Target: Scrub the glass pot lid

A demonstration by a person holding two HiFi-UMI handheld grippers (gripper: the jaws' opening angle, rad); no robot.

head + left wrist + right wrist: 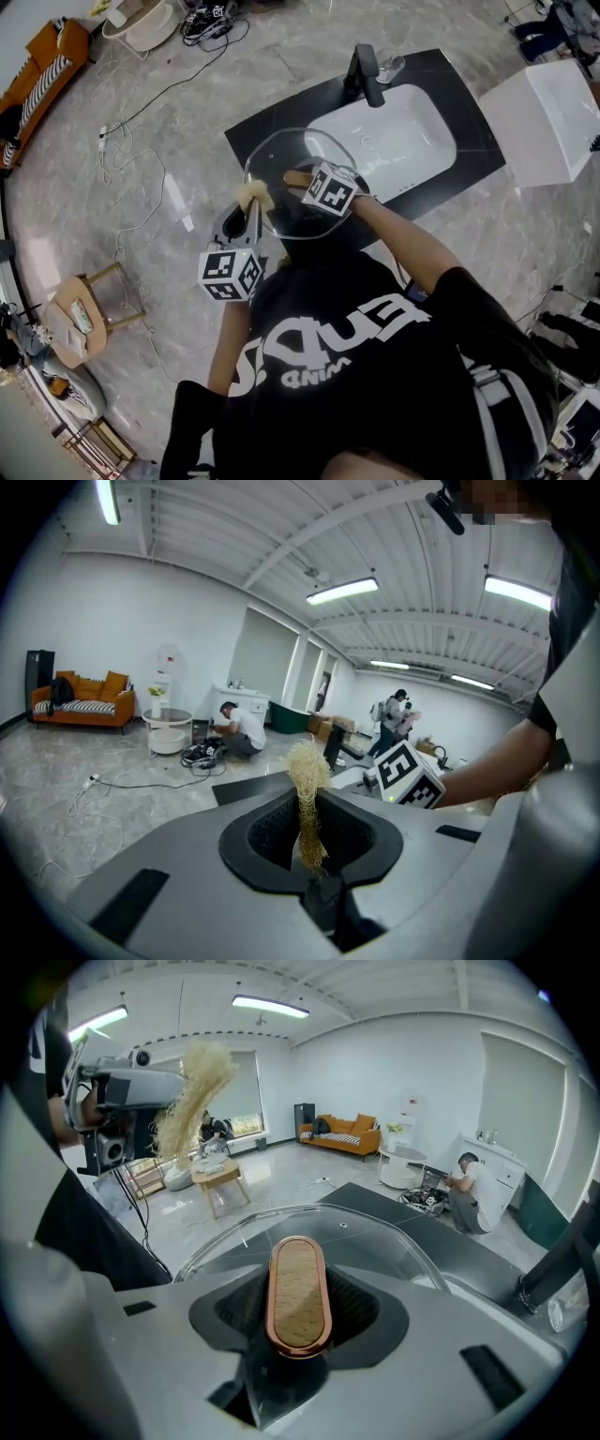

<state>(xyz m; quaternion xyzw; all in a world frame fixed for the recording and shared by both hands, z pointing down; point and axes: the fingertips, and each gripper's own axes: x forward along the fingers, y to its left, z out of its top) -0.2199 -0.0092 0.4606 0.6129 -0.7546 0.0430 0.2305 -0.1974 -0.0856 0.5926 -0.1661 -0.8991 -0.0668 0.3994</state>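
Plainly, one clear round glass pot lid (281,155), one pale fibrous scrubber (253,195) and two grippers show. The right gripper (298,1309) clenches the lid's oval wooden handle (298,1288), and the glass spreads away toward twelve o'clock. The left gripper (309,846) pinches the scrubber, just beside the lid's nine o'clock rim. The lid hangs over the black counter's (450,84) seven o'clock edge. Open grey floor (281,75) lies toward nine.
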